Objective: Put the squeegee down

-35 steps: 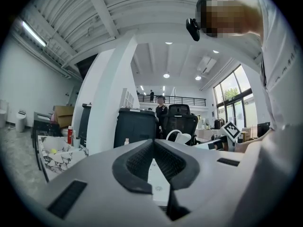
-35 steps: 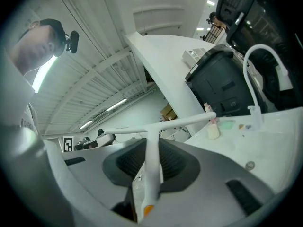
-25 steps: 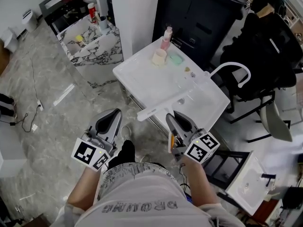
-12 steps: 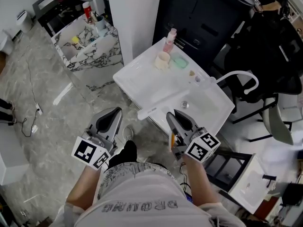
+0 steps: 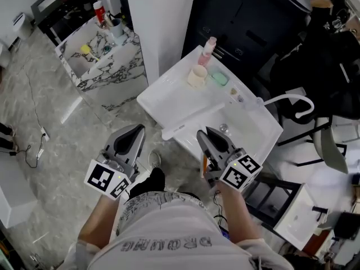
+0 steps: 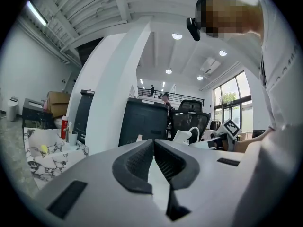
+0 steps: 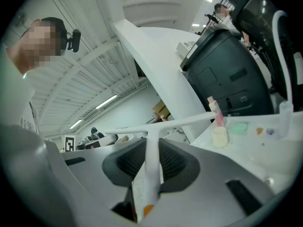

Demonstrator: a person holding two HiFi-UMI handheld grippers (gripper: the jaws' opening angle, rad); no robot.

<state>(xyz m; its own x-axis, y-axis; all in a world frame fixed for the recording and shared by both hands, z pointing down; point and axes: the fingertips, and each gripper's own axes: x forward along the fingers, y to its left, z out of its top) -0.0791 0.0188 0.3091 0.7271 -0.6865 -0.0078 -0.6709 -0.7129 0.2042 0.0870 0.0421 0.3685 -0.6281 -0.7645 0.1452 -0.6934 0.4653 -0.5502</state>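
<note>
A white squeegee [image 5: 191,120] has its long blade lying across above the near edge of a white washbasin [image 5: 163,91]. My right gripper [image 5: 202,135] is shut on its handle, just in front of the basin. In the right gripper view the handle [image 7: 150,167] runs up between the ribbed pads [image 7: 175,162] to the crossbar. My left gripper [image 5: 136,130] hangs over the floor to the left of the basin, its fingertips closed together with nothing between them. In the left gripper view [image 6: 154,143] the tips meet.
On the basin's far side stand a cream cup [image 5: 197,76], a pink bottle [image 5: 209,46] and a green soap dish [image 5: 220,79]. A white curved tap [image 5: 292,101] rises at its right. A marble shelf unit [image 5: 107,55], a white pillar [image 5: 160,16] and a black cabinet [image 5: 253,21] stand behind.
Both grippers have advanced towards the basin, which now lies closer below them. The squeegee's blade has come over the basin's near edge. Neither pair of jaws has changed.
</note>
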